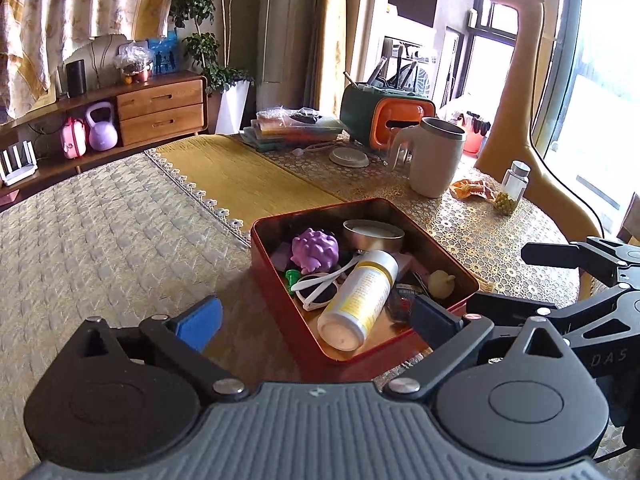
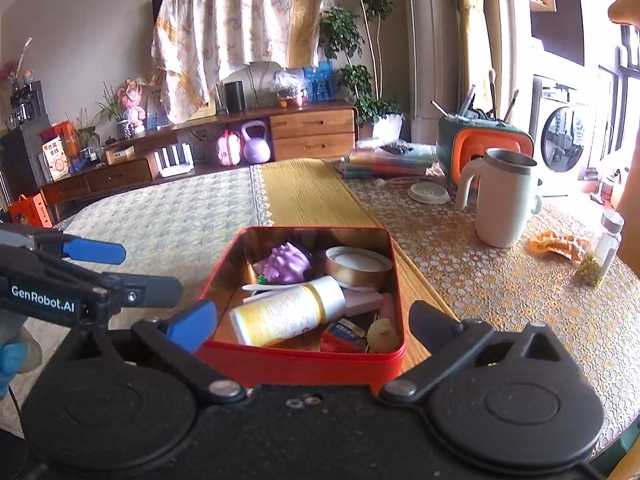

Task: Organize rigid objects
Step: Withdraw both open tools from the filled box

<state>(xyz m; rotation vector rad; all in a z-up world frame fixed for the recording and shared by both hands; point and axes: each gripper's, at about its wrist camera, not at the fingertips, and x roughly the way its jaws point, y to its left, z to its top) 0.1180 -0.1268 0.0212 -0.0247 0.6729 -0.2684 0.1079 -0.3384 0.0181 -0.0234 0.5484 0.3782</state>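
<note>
A red tin box (image 1: 280,320) sits on the table and holds a purple spiky toy (image 1: 314,250), a white and yellow bottle (image 1: 360,300) lying on its side, white sunglasses (image 1: 316,290), a round tin (image 1: 374,234) and a small yellow bulb-shaped piece (image 1: 440,282). My left gripper (image 1: 316,320) hovers over the box's near corner, open and holding nothing. My right gripper (image 2: 312,326) stands open at the red tin box's (image 2: 300,364) near wall, its pads wide of the white and yellow bottle (image 2: 288,314). Each gripper shows at the edge of the other's view.
Behind the box are a cream mug (image 1: 434,160), a small jar of green pills (image 1: 512,188), an orange wrapper (image 1: 472,190), a round lid (image 1: 349,157) and a green and orange case (image 1: 384,116). A yellow runner (image 1: 240,176) crosses the table.
</note>
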